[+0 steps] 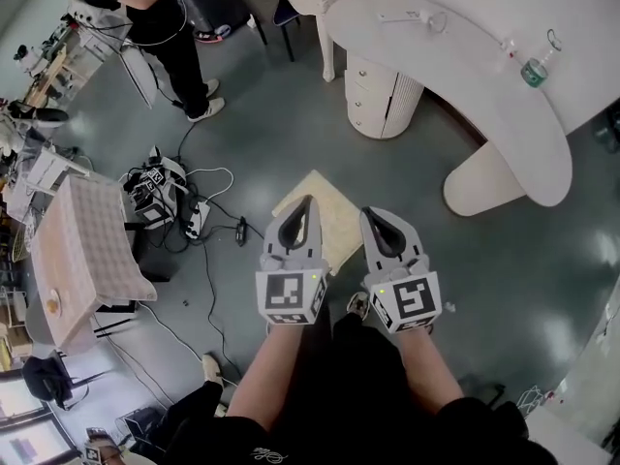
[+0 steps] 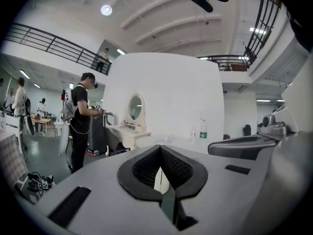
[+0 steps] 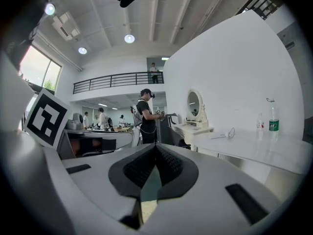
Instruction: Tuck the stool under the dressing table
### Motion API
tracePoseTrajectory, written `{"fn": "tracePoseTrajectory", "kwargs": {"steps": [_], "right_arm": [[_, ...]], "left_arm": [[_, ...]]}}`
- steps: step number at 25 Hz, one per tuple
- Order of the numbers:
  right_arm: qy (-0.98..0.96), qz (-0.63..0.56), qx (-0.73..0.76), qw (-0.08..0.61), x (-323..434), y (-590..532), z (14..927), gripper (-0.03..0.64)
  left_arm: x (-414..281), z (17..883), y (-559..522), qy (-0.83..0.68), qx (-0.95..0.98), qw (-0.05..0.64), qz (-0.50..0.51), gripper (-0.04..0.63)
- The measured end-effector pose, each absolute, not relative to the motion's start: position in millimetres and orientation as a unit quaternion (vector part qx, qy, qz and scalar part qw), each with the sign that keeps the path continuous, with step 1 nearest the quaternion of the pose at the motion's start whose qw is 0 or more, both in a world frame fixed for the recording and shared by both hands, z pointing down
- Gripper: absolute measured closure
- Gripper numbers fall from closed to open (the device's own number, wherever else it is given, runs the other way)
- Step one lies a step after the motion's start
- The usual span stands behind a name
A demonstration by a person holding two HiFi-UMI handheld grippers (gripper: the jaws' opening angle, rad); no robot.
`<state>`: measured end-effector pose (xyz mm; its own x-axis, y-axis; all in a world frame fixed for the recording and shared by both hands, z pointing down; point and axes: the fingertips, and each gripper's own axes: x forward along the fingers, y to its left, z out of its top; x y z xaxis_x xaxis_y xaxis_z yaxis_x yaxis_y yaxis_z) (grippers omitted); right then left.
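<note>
- Both my grippers are shut with nothing in them. The left gripper point(image 1: 308, 201) and right gripper point(image 1: 369, 212) each have their jaws pressed together. They hang side by side over the stool point(image 1: 334, 201).
- Where's the stool relative to the target?
- It's on open floor, well apart from the dressing table point(image 1: 455, 56). By my read the tuck hasn't started. The slot I'd aim for is between the drawer unit point(image 1: 380, 93) and the pedestal point(image 1: 484, 182).
- What can go wrong?
- With closed jaws I can only push, not grip. An off-centre push would likely make the stool yaw, and then it clips the pedestal or the drawer unit. Its legs are hidden under the cushion, so I can't judge clearance.
- And the floor?
- Cables point(image 1: 208, 223) lie near the stool's left side. A leg could snag on them if the stool drifts that way.
- Anything on the tabletop?
- A bottle point(image 1: 534, 70) stands upright toward the right end. A hard knock on the table could tip it over.
- What's in it?
- It's clear plastic with a green label, and it's too small here to read the fill level. The drawers are all shut, so I can't see what's in them.
</note>
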<state>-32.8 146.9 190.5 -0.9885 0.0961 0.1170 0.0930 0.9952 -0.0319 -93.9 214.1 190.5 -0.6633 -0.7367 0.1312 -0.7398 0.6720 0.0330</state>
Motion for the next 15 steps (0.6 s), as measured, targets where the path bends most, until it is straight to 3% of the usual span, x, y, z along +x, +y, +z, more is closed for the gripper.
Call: {"fn": "tracePoseTrajectory", "kwargs": {"steps": [15], "right_arm": [[-0.984, 0.069, 0.028, 0.161, -125, 101, 287, 0.611]], "left_arm": [[-211, 301, 161, -0.85, 0.501, 0.14, 0.081, 0.591]]}}
